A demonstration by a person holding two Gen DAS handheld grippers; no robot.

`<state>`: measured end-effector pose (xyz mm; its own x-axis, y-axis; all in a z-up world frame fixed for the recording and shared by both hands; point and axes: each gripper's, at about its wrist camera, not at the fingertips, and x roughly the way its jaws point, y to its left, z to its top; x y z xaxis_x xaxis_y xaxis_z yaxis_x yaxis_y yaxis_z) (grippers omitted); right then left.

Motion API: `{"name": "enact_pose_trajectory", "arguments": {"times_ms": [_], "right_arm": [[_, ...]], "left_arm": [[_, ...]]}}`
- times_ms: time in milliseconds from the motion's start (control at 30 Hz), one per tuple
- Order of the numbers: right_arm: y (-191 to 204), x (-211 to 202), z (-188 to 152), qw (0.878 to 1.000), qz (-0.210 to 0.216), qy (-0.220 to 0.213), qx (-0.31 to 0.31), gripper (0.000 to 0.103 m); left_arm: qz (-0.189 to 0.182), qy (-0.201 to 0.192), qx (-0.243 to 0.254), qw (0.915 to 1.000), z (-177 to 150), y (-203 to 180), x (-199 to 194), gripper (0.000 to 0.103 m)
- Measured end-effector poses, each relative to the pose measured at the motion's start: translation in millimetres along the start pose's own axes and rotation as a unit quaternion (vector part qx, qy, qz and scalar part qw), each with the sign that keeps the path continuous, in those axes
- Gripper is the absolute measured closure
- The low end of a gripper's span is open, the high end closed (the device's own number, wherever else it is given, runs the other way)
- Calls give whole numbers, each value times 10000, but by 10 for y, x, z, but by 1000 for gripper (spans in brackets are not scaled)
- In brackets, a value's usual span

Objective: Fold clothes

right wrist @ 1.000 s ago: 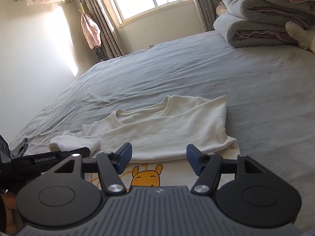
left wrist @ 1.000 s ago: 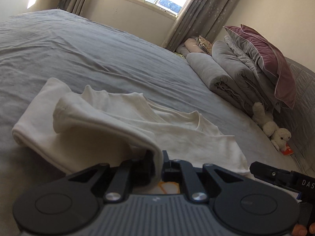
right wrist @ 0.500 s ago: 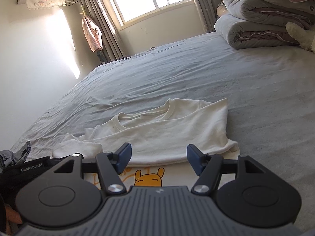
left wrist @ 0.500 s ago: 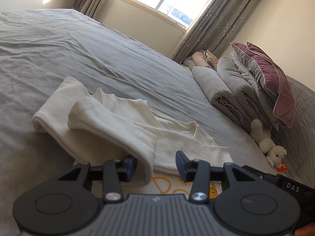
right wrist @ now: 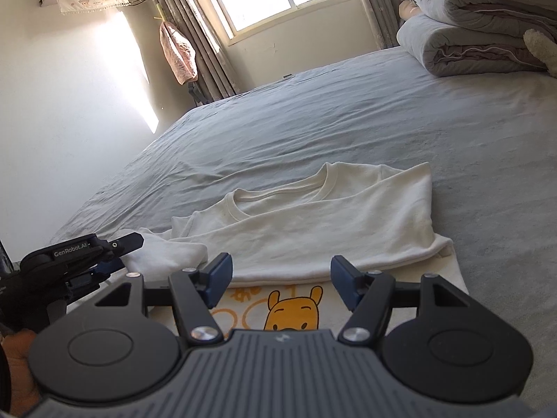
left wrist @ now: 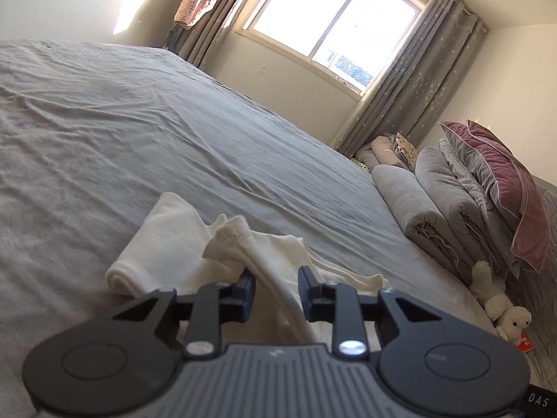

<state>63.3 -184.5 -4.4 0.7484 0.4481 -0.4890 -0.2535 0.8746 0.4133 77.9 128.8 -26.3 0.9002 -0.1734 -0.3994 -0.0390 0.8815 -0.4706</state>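
a wide grey bed [right wrist: 348, 132] fills both views, with a stack of folded grey quilts [left wrist: 438, 216] at its far side by the curtained window [left wrist: 334, 24], and a cream sweatshirt [right wrist: 313, 230] lies partly folded on the near part of the bed, its yellow bear print [right wrist: 292, 310] showing below the folded edge. the right gripper [right wrist: 280, 277] hovers over the print with its jaws spread and empty, while the left gripper [left wrist: 276, 287] has its jaws apart with a raised fold of the sleeve [left wrist: 240, 240] running loosely between them, not pinched.
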Motion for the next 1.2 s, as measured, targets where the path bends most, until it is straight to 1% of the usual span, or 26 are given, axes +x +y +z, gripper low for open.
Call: {"name": "enact_pose_trajectory", "arguments": {"times_ms": [100, 167, 233, 333, 367, 400, 500, 567, 633, 733, 767, 800, 867, 933, 1033, 1100, 1167, 1200], "right_arm": [[-66, 17, 17, 9991, 259, 52, 335, 36], [-140, 40, 33, 9961, 510, 106, 716, 36], [-228, 77, 31, 9899, 800, 152, 1156, 35], [-385, 147, 1, 9709, 1300, 264, 1996, 34], [-429, 170, -16, 9650, 1390, 285, 2206, 34], [-480, 196, -39, 9574, 1471, 306, 2467, 34], [-615, 242, -99, 9418, 1523, 364, 2974, 34], [-682, 239, -127, 9377, 1420, 415, 3143, 34], [-703, 241, -141, 9356, 1405, 437, 3210, 34], [-655, 215, -112, 9366, 1428, 484, 3163, 34], [-629, 214, -107, 9366, 1441, 531, 3150, 34], [-603, 213, -104, 9365, 1453, 580, 3137, 34], [-553, 209, -101, 9393, 1396, 671, 3063, 34], [-496, 215, -99, 9454, 1288, 730, 2903, 34], [-372, 227, -109, 9574, 1087, 747, 2567, 34], [-240, 233, -125, 9713, 890, 757, 2070, 35], [-106, 238, -141, 9825, 687, 765, 1551, 43], [-39, 241, -149, 9869, 585, 768, 1290, 57]], "left_arm": [[-387, 91, 472, 9981, -63, -161, 14, 78], [-663, 181, 819, 9943, -118, -289, 21, 78], [-921, 331, 1118, 9889, -183, -400, 35, 78], [-1203, 711, 1388, 9804, -288, -498, 80, 77], [-1278, 856, 1455, 9773, -323, -523, 98, 72], [-1305, 959, 1479, 9756, -349, -531, 108, 70], [-1356, 1197, 1508, 9719, -377, -538, 115, 65], [-1407, 1237, 1517, 9705, -352, -529, 65, 57], [-1444, 1238, 1557, 9693, -308, -517, 5, 53], [-1525, 1301, 1646, 9658, -253, -510, -51, 48], [-1512, 1330, 1685, 9649, -241, -505, -65, 48], [-1489, 1352, 1727, 9642, -230, -499, -79, 47], [-1317, 1324, 1832, 9652, -192, -480, -115, 45], [-988, 1234, 1880, 9694, -115, -430, -135, 44], [-500, 1061, 1704, 9784, 61, -267, -152, 43], [-286, 968, 1517, 9833, 157, -152, -162, 43], [-79, 876, 1326, 9873, 244, -41, -170, 43], [22, 831, 1228, 9889, 281, 13, -173, 43]]}}
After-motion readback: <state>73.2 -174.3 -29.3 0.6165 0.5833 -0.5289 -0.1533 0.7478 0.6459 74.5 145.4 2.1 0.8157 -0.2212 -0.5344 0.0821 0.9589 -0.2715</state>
